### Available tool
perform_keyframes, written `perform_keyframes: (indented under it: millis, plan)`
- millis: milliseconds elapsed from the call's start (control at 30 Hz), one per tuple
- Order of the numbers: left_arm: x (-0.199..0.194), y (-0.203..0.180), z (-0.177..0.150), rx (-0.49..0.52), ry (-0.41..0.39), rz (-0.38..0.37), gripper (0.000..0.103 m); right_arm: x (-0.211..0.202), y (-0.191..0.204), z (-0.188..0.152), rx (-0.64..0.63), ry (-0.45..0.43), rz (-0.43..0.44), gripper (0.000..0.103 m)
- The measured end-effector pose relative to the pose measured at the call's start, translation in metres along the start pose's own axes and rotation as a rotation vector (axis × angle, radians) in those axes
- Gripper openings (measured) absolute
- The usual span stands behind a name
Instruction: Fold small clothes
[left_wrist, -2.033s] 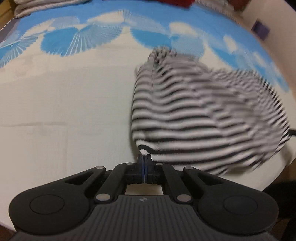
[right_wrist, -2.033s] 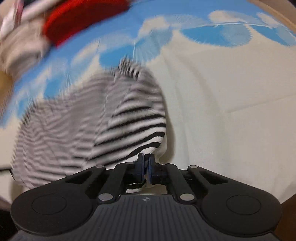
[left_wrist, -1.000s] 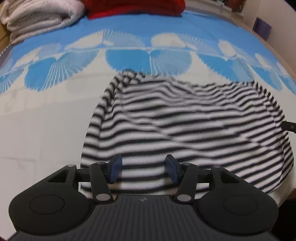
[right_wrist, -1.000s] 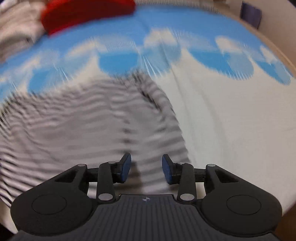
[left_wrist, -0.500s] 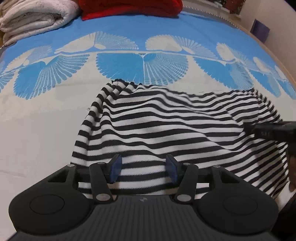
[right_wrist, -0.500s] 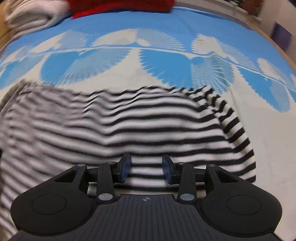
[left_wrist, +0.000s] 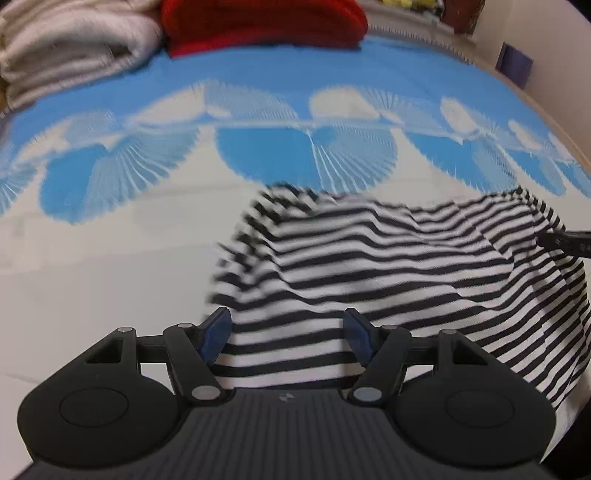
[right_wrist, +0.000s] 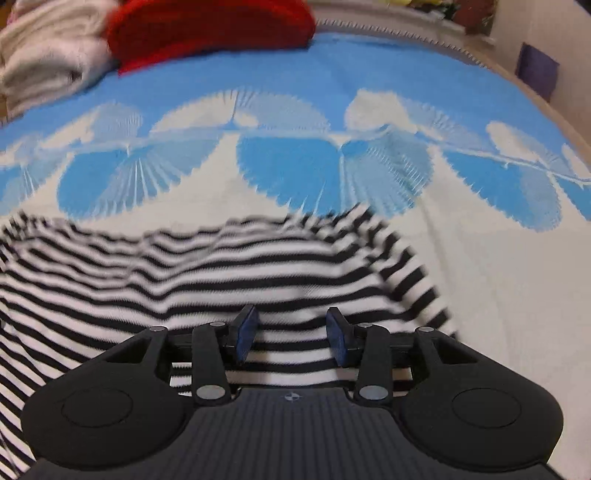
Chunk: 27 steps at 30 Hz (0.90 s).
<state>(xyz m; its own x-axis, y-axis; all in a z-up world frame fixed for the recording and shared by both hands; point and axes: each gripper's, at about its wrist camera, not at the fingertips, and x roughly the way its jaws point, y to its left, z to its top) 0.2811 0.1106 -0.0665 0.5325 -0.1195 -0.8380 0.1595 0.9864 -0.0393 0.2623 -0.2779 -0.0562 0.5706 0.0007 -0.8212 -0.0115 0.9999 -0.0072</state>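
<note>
- Left wrist view: the left gripper (left_wrist: 289, 338), jaws apart and just widened, grips nothing; the striped garment (left_wrist: 388, 269) lies below it, rumpled, by the near edge of the bedspread (left_wrist: 110, 258). The right gripper (left_wrist: 569, 242) shows at the garment's right side.
- Right wrist view: the right gripper (right_wrist: 291, 334), jaws parted, empty, hangs over the garment (right_wrist: 184, 273); red blanket (right_wrist: 207, 26) and cream blanket (right_wrist: 48, 55) lie at the far edge.

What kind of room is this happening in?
Most likely a bedroom: a striped garment lies on what looks like a bed under a blue-and-white patterned cover, with folded cream blankets and a red one stacked at its far end.
</note>
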Motion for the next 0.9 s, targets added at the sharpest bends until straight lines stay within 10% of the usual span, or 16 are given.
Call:
perform_keyframes:
  millis: [233, 600, 767, 900]
  plan:
    - [-0.037, 0.024, -0.008, -0.116, -0.084, -0.014, 0.072, 0.006, -0.030, -0.031, -0.025, 0.181, -0.097, 0.044]
    - [-0.076, -0.012, -0.047, 0.031, -0.123, -0.005, 0.072, -0.041, -0.035, -0.044, 0.008, 0.082, -0.027, 0.044]
    - [-0.071, -0.031, -0.071, 0.057, -0.063, -0.039, 0.072, -0.026, -0.033, -0.068, -0.082, 0.264, -0.109, 0.044]
    - [-0.038, -0.038, -0.093, 0.095, 0.115, 0.035, 0.072, -0.047, -0.042, -0.063, -0.038, 0.178, -0.097, 0.044]
